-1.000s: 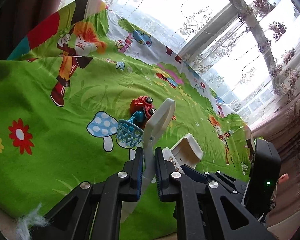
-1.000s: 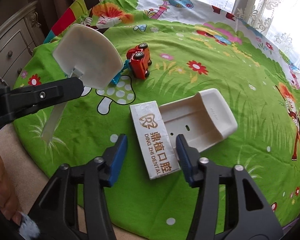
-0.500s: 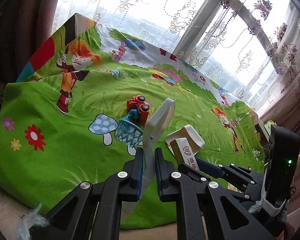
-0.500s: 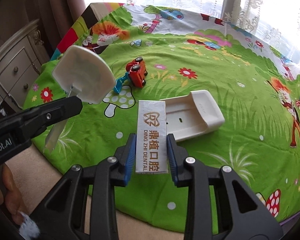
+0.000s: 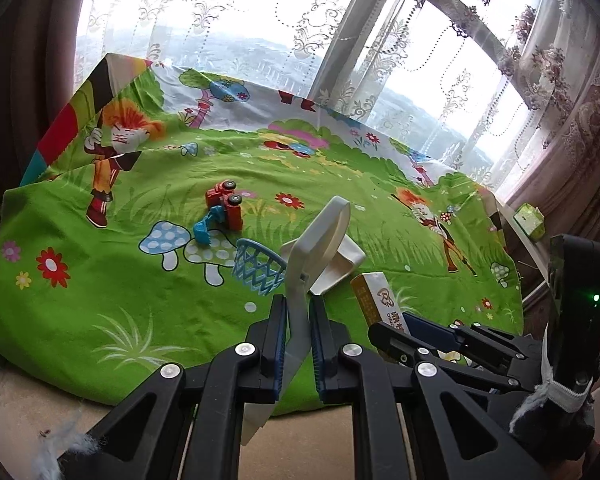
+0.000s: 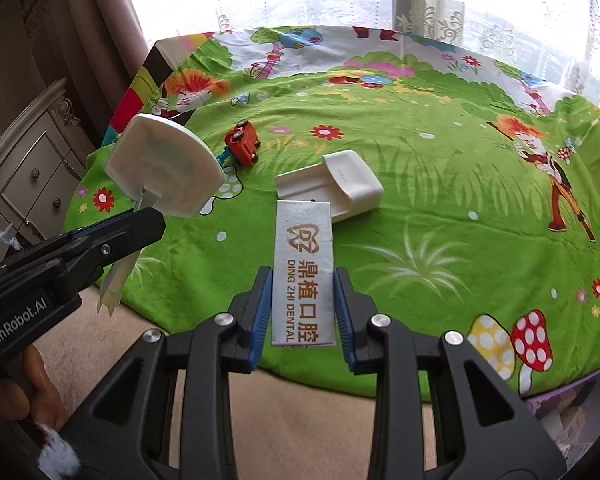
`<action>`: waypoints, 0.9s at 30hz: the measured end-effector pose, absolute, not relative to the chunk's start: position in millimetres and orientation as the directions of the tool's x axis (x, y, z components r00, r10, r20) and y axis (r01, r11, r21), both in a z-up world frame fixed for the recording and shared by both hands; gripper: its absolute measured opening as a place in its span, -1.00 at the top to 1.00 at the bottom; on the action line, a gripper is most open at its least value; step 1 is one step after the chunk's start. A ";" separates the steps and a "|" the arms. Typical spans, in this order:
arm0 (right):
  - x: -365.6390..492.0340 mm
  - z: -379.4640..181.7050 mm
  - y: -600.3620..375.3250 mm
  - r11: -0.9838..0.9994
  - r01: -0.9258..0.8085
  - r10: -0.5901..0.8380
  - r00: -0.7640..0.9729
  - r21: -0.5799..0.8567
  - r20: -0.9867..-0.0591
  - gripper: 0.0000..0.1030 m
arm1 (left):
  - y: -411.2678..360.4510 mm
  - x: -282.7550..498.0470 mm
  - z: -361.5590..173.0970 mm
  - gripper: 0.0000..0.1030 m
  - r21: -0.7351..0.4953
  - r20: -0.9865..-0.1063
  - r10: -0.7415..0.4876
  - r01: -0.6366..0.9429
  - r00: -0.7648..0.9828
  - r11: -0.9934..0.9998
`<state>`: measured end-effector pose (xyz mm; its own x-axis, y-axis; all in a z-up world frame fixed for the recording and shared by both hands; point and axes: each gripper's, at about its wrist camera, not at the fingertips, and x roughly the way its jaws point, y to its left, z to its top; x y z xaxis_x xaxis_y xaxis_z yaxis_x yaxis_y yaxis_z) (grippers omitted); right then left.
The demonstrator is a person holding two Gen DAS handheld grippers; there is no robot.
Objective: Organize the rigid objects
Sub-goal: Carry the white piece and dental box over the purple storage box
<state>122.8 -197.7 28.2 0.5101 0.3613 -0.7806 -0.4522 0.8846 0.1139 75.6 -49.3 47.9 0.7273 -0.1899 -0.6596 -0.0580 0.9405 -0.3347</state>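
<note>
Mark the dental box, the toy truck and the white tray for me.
dental box [image 6: 304, 276]: right wrist view, printed top face.
toy truck [image 6: 243, 145]: right wrist view, red body.
white tray [image 6: 342, 184]: right wrist view, raised closed end.

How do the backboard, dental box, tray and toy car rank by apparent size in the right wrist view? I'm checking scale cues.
1. backboard and dental box: alike, both near the camera, so unranked
2. tray
3. toy car, clearly smallest
</note>
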 end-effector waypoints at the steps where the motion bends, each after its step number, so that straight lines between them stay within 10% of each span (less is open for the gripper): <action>1: 120.7 29.5 -201.5 0.887 -0.447 0.359 0.513 0.115 -0.780 0.33 | -54.0 74.8 49.1 0.76 -0.330 -0.660 -0.194 -0.049 0.726 0.943; 27: 79.8 41.7 -321.4 0.958 -0.234 0.273 0.573 0.164 -0.773 0.33 | -168.7 67.1 56.2 0.76 -0.300 -0.693 -0.379 0.233 0.614 0.925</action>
